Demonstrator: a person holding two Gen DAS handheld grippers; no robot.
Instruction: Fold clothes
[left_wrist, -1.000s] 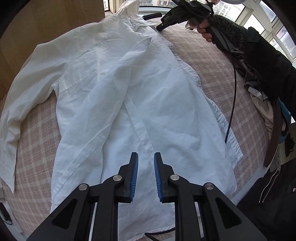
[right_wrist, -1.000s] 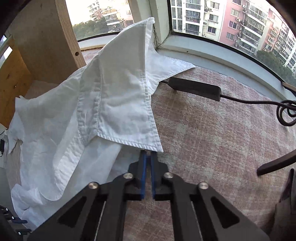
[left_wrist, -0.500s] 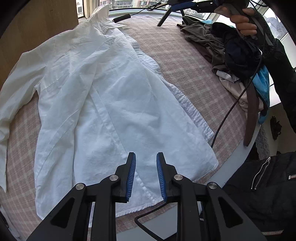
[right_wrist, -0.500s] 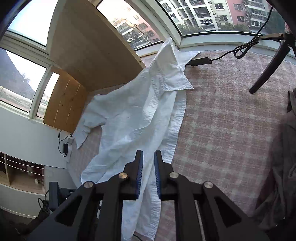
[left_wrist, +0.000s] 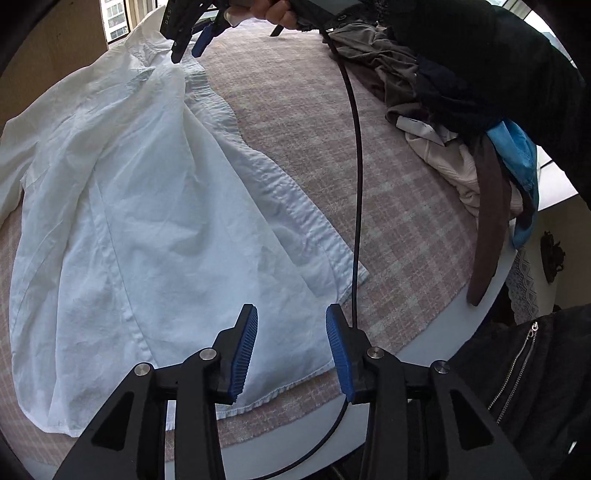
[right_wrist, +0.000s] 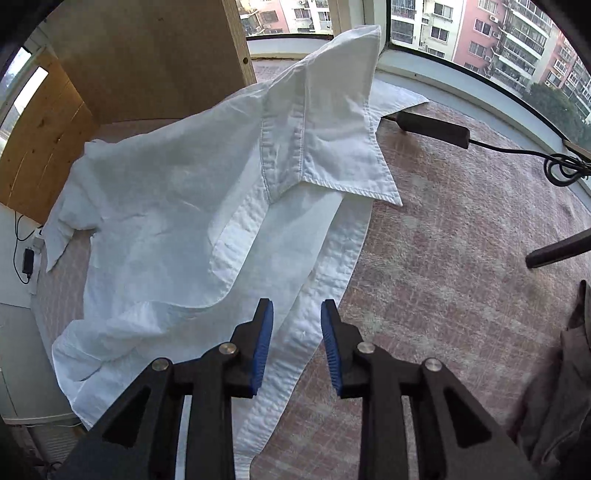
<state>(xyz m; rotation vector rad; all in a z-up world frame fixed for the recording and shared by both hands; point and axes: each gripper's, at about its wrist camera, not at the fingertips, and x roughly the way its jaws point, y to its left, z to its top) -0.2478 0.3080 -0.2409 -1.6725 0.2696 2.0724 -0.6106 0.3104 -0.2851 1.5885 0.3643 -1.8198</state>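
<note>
A white button shirt (left_wrist: 147, 206) lies spread on the pink checked cover (left_wrist: 406, 229), collar at the far end. My left gripper (left_wrist: 291, 347) hovers over the shirt's lower hem near its right corner; its jaws are opening and nothing is pinched between them. In the right wrist view the shirt (right_wrist: 177, 221) shows its collar (right_wrist: 332, 140) raised toward the window. My right gripper (right_wrist: 297, 343) hangs above the button placket (right_wrist: 325, 273), jaws opening, empty. The right gripper (left_wrist: 188, 40) also shows at the top of the left wrist view, by the collar.
A heap of dark, white and blue clothes (left_wrist: 461, 122) lies at the right edge of the bed. A black cable (left_wrist: 356, 184) hangs across the cover. A black power brick (right_wrist: 432, 129) and coiled cord (right_wrist: 565, 166) sit near the window. Wooden panels (right_wrist: 147, 62) stand behind.
Both grippers have opened; the right let go of the collar. The left slid right along the hem toward the shirt's corner. The right gripper rose away, then came back down near the collar and placket.
</note>
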